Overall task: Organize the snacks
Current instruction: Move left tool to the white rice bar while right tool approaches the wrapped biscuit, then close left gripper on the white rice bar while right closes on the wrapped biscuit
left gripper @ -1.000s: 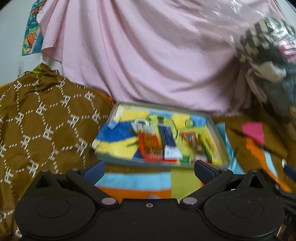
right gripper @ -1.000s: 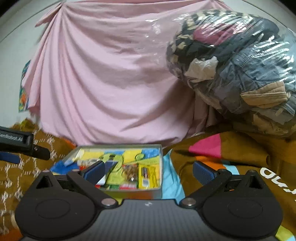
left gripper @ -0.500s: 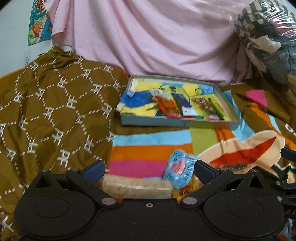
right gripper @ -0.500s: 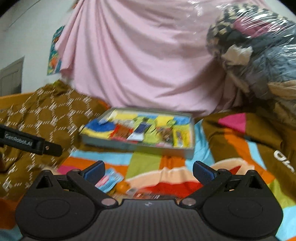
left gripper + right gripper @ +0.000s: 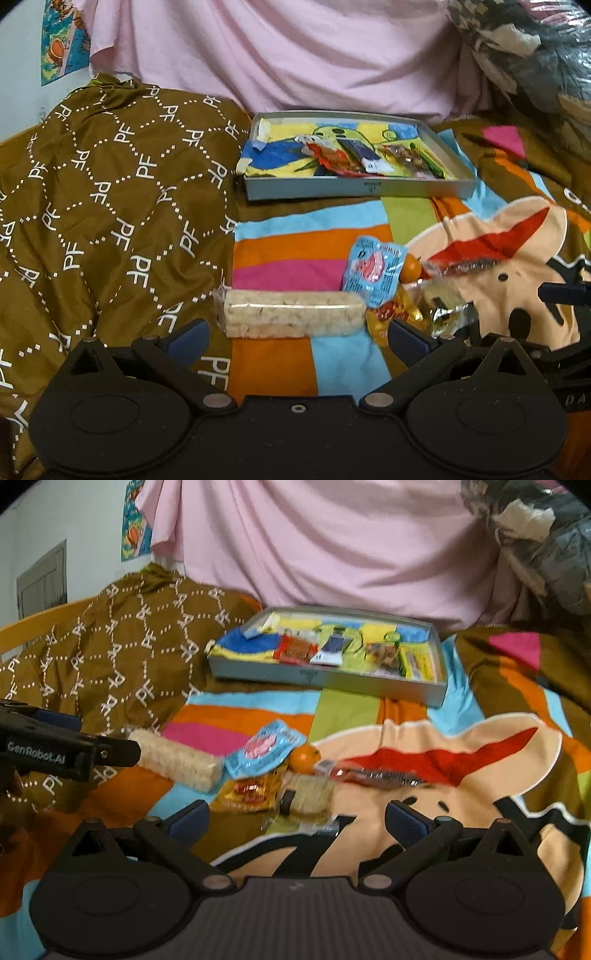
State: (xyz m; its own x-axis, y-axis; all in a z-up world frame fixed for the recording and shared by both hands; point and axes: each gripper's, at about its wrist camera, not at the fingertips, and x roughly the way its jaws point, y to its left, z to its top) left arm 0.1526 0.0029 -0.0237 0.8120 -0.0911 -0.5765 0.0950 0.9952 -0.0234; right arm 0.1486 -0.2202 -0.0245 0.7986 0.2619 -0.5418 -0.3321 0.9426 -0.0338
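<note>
A grey tray (image 5: 354,186) (image 5: 325,681) with several snack packets stands at the back on the bedspread. Loose snacks lie in front of it: a long pack of rice crackers (image 5: 291,312) (image 5: 173,758), a blue packet (image 5: 373,269) (image 5: 262,747), an orange (image 5: 410,267) (image 5: 304,757), a yellow candy packet (image 5: 249,792), a small cracker pack (image 5: 306,797) and a red-striped packet (image 5: 373,775). My left gripper (image 5: 295,341) is open, just short of the rice crackers. My right gripper (image 5: 295,821) is open, just short of the small cracker pack.
A brown patterned blanket (image 5: 110,206) is heaped on the left. A pink sheet (image 5: 295,55) hangs behind the tray. A clear bag of clothes (image 5: 524,44) bulges at the upper right. The left gripper's side (image 5: 55,751) shows at the left of the right wrist view.
Both grippers have tilted down and moved back from the tray, so the loose snacks on the bedspread have come into view. Both stay open and empty.
</note>
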